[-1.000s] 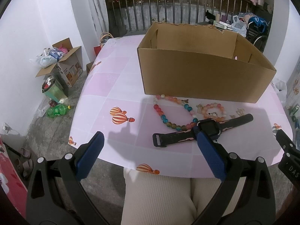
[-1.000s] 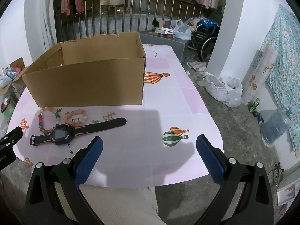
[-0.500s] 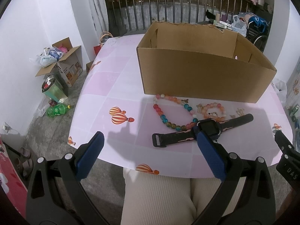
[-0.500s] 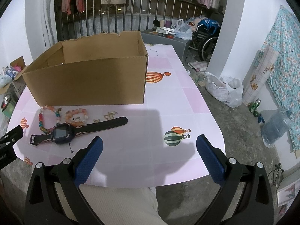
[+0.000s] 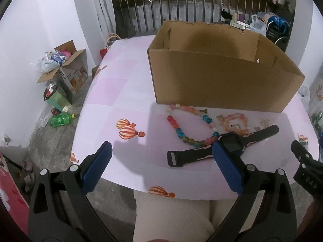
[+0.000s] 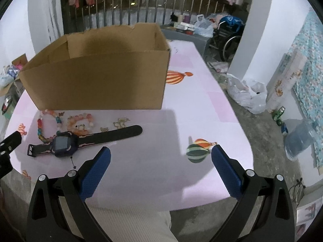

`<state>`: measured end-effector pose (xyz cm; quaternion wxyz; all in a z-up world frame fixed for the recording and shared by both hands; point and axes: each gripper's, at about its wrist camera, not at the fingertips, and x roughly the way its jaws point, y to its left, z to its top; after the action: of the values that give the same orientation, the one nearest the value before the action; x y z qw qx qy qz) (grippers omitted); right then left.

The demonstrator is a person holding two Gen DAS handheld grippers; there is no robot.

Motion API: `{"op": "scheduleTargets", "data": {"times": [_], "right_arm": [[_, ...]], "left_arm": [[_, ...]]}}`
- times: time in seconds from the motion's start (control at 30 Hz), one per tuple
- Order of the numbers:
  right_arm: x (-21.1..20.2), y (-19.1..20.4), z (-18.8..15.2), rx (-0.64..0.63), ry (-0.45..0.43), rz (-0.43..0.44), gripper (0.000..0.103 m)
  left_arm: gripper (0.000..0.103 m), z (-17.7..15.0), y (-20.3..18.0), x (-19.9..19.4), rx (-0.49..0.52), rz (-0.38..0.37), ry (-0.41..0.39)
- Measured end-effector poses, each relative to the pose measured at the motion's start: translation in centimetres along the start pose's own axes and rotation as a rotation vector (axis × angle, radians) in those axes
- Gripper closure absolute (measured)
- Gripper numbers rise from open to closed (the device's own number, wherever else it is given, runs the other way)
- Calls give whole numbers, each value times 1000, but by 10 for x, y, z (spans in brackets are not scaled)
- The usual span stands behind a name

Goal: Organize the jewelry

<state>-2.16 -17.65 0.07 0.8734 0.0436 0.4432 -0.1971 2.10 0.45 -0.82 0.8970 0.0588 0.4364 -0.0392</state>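
My left tongs [image 5: 161, 167] and my right tongs [image 6: 161, 167] both hang wide apart with nothing between their blue ribbed pads, low over the near edge of the worktop [image 6: 153, 173], whose pale pink cloth is printed with striped balloons. Just beyond the pads lies a watch [image 6: 62, 144] with a dark blue square case and a black strap stretched flat, its buckle end toward my left. Touching the watch on its far side is a large bracelet [image 5: 181, 129] of round glassy beads in red, blue, amber and pink, lying as an open loop. Beside it, to the right, sits a smaller bracelet [image 5: 236, 122] of pale peach and orange beads, with a few tiny gold-coloured trinkets [image 6: 120, 122] scattered near it. Behind all of this stands an open brown cardboard box [image 5: 218, 80], upright, its flaps gone.
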Motion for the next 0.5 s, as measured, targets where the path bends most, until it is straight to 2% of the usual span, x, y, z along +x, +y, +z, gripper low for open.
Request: {"op": "scheduleTargets", "data": {"times": [0.07,0.17,0.33,0.4,0.5], "right_arm": [[8,0,3,-2,18,26,6],[18,-2,6,8,34,78,6],[28,-1,8,-24,21,112,6],[30,1,8,-46,16,128,6],[32,-1,11,-51,8,175,6]], "left_arm": [[7,-2,5,11,-15,-14,45],[7,-6,12,24,-28,-82,111],[7,-16,26,35,-66,-250,128],[7,-19,34,38,-121,-324,140],[7,-20,42,42,-184,-371,177]]}}
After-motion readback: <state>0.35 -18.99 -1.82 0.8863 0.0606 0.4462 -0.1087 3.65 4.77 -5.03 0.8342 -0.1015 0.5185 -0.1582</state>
